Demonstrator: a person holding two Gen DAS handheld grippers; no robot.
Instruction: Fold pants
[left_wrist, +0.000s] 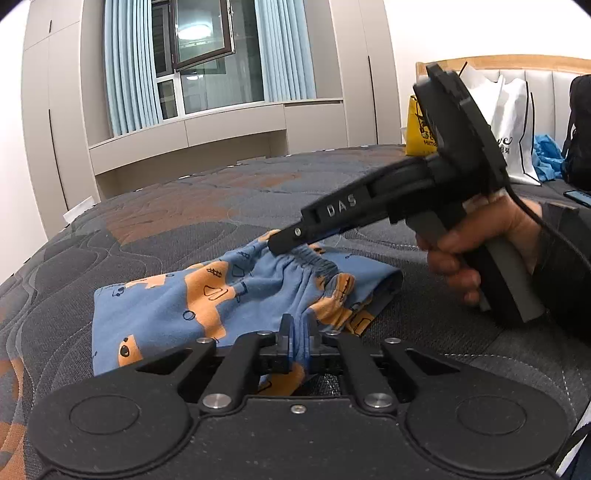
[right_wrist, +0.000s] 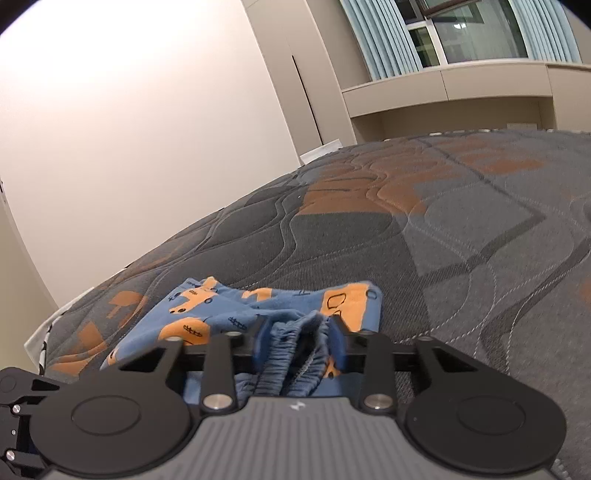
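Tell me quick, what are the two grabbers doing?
Left gripper: shut on the pants.
Right gripper: shut on the pants' bunched waistband.

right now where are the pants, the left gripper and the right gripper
pants (left_wrist: 159, 314), left wrist view, flat blue cloth
left gripper (left_wrist: 296, 338), left wrist view, between its fingertips
right gripper (right_wrist: 301, 328), right wrist view, between its fingertips, at the waistband

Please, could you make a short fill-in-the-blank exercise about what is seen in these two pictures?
1. The pants are blue with ____ shapes printed on them.
2. The pants lie on a quilted ____.
3. The right tongs are shut on the gathered ____ of the pants.
4. Near the headboard, a yellow bag stands beside a ____ bag.

Missing words: orange; bed; waistband; white
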